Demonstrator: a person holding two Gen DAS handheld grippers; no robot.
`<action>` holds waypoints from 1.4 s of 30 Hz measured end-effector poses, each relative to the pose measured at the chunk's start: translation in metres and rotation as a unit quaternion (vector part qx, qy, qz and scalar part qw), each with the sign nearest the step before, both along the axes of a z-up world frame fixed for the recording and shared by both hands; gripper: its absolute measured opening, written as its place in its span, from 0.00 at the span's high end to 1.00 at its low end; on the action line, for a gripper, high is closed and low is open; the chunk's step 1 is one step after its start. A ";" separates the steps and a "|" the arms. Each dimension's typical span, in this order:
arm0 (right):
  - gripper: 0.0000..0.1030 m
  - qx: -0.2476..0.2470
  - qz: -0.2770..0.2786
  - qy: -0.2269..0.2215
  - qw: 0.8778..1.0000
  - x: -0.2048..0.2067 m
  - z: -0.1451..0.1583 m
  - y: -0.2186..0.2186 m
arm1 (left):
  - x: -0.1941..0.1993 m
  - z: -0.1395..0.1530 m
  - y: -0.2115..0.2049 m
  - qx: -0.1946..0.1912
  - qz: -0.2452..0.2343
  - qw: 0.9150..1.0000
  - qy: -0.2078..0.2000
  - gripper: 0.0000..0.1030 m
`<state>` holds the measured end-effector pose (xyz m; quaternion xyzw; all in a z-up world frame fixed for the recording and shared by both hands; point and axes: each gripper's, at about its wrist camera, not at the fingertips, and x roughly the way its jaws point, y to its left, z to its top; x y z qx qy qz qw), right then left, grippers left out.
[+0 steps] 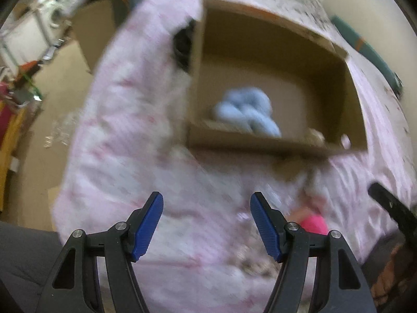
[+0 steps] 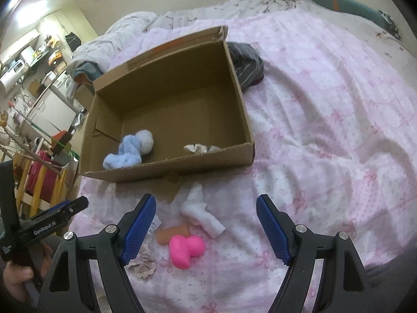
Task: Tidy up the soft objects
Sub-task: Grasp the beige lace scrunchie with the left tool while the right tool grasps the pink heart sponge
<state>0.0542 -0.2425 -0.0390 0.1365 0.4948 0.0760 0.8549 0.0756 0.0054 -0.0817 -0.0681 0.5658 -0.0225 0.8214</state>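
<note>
In the blurred left wrist view, the left tongs (image 1: 206, 225) are seen spread wide with nothing held, above the pink-patterned bed quilt (image 1: 117, 135), and a fluffy light-blue soft toy (image 1: 247, 110) is seen lying inside the open brown cardboard box (image 1: 349, 99) ahead. In the right wrist view, the right tongs (image 2: 206, 228) are likewise held wide apart and empty over a bright pink soft toy (image 2: 186, 250), a white folded cloth (image 2: 200, 212) and a tan soft piece (image 2: 172, 233), all scattered on the quilt just in front of the box.
</note>
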 end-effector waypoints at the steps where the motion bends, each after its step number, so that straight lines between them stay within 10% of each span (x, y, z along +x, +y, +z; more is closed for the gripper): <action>1: 0.19 0.000 0.001 0.003 1.000 0.001 -0.002 0.001 | -0.001 -0.005 -0.007 -0.009 -0.015 1.000 0.013 0.35; 9: 0.19 0.009 -0.003 0.015 1.000 0.004 -0.007 0.000 | -0.018 -0.053 -0.070 -0.033 -0.141 0.983 0.113 0.35; 13: 0.19 0.013 -0.003 0.019 1.000 0.004 -0.008 0.000 | -0.025 -0.057 -0.086 -0.001 -0.167 0.981 0.100 0.35; 15: 0.19 0.013 -0.002 0.019 1.000 0.004 -0.008 0.000 | -0.026 -0.056 -0.087 -0.003 -0.165 0.982 0.096 0.36; 20: 0.19 0.016 -0.003 0.018 1.000 0.005 -0.009 0.000 | -0.027 -0.053 -0.082 0.007 -0.158 0.983 0.096 0.84; 22: 0.19 0.018 -0.004 0.019 1.000 0.005 -0.009 0.001 | -0.024 -0.050 -0.072 -0.009 -0.153 0.983 0.099 0.88; 33: 0.19 0.042 0.004 0.037 0.998 0.005 -0.013 -0.001 | -0.024 0.043 -0.032 -0.015 -0.147 0.989 0.018 0.90; 42: 0.21 0.025 0.094 0.118 0.988 0.003 -0.043 0.038 | -0.013 0.023 -0.003 -0.004 -0.089 0.996 0.011 0.90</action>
